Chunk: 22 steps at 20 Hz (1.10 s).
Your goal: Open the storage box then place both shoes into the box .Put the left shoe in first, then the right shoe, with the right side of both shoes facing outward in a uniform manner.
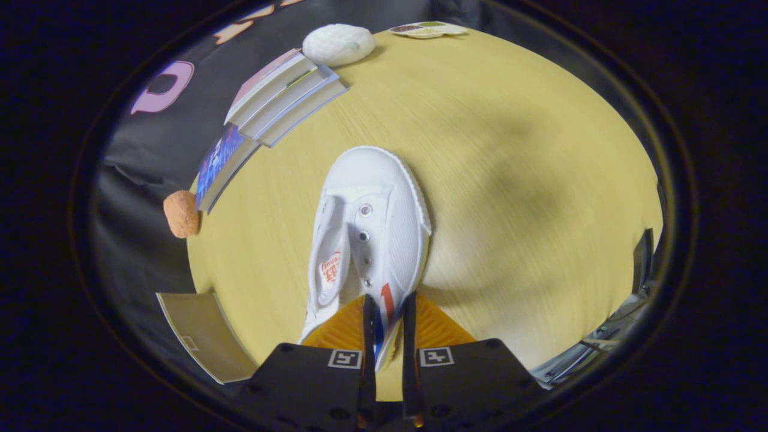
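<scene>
Gripping shoe (372, 222) | gripper (389, 321) pinching side wall (white canvas, red-blue stripes)

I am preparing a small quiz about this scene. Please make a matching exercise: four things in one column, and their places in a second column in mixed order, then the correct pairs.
Things:
1. white shoe
2. stack of books
3. orange ball
4. white round object

Places:
A. at the table edge, beside the lowest book
B. its side wall pinched between the fingers of the hand-held gripper
C. beyond the books, far from the fingers
D. beyond the shoe, between ball and white round object

Pairs: 1-B, 2-D, 3-A, 4-C
</scene>
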### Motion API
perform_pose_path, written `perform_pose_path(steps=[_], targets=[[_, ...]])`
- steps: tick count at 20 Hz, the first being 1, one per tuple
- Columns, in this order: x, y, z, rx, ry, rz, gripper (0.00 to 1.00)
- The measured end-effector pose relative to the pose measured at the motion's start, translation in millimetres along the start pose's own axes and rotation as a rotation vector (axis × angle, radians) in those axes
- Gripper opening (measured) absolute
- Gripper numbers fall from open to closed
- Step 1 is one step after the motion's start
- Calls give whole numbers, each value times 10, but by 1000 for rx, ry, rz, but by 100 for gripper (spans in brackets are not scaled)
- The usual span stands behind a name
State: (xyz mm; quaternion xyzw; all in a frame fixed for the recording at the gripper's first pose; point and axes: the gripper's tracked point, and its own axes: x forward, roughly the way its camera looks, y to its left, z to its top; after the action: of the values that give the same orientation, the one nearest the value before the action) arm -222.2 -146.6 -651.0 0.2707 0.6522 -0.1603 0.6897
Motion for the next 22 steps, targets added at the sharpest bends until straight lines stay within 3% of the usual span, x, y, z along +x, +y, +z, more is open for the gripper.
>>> perform_pose_path(steps=[2, 5, 10, 15, 22], targets=[[-35, 81, 51, 44, -16, 11, 7], [-98, 237, -10, 28, -26, 10, 6], [-373, 874, -139, 18, -31, 89, 6], [-743, 1859, -344, -61, -44, 190, 6], [-1071, 3214, -1045, -170, 5, 325, 6]])
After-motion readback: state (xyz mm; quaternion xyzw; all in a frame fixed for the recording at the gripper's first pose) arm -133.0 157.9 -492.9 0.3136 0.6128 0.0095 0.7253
